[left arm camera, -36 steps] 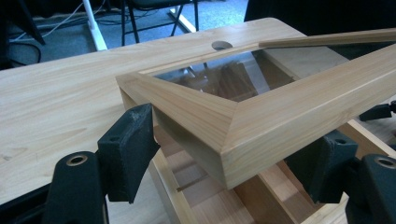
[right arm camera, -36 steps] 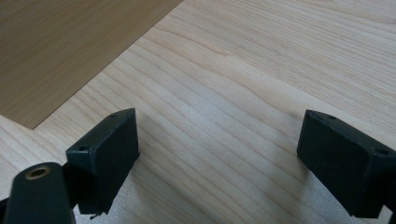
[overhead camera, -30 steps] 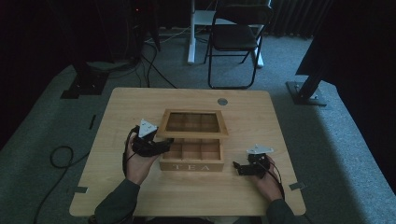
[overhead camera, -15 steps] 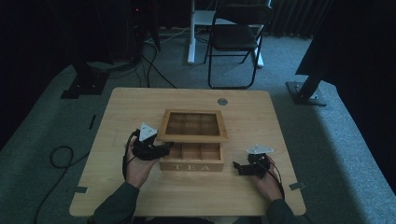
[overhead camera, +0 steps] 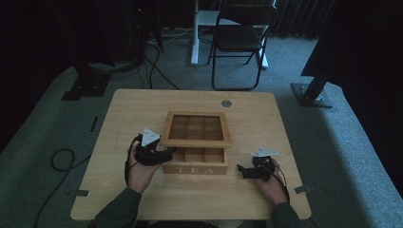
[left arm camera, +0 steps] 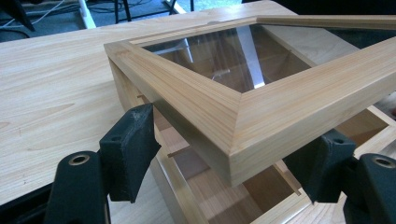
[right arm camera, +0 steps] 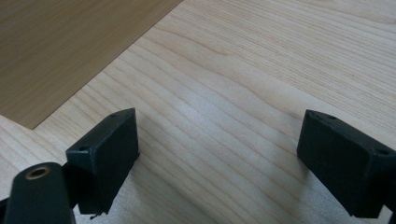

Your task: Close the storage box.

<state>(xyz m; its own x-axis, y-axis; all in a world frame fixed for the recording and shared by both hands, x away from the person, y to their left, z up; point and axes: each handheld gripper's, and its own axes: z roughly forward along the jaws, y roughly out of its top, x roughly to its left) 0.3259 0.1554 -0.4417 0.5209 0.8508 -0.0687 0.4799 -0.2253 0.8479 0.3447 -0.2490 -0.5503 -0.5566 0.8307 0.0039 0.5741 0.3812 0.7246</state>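
Note:
A wooden tea box (overhead camera: 195,169) marked TEA stands at the middle of the table (overhead camera: 142,109). Its glass-paned lid (overhead camera: 196,129) is raised off the front of the box. My left gripper (overhead camera: 166,154) is at the lid's front left corner. In the left gripper view that lid corner (left arm camera: 289,107) sits between the two pads (left arm camera: 130,154) of the left gripper (left arm camera: 226,163), which is shut on it. The box's compartments (left arm camera: 219,196) show underneath. My right gripper (overhead camera: 241,170) rests on the table to the right of the box. In its own view the right gripper (right arm camera: 217,154) is open over bare wood, the box's side (right arm camera: 60,46) ahead.
A round grey grommet (overhead camera: 226,103) sits in the table's far edge. Beyond the table stand a black folding chair (overhead camera: 240,38) and a white desk leg (overhead camera: 195,33). Cables (overhead camera: 62,159) lie on the carpet at the left.
The left gripper has edged a little toward the near side at the lid's corner. The right gripper has kept still.

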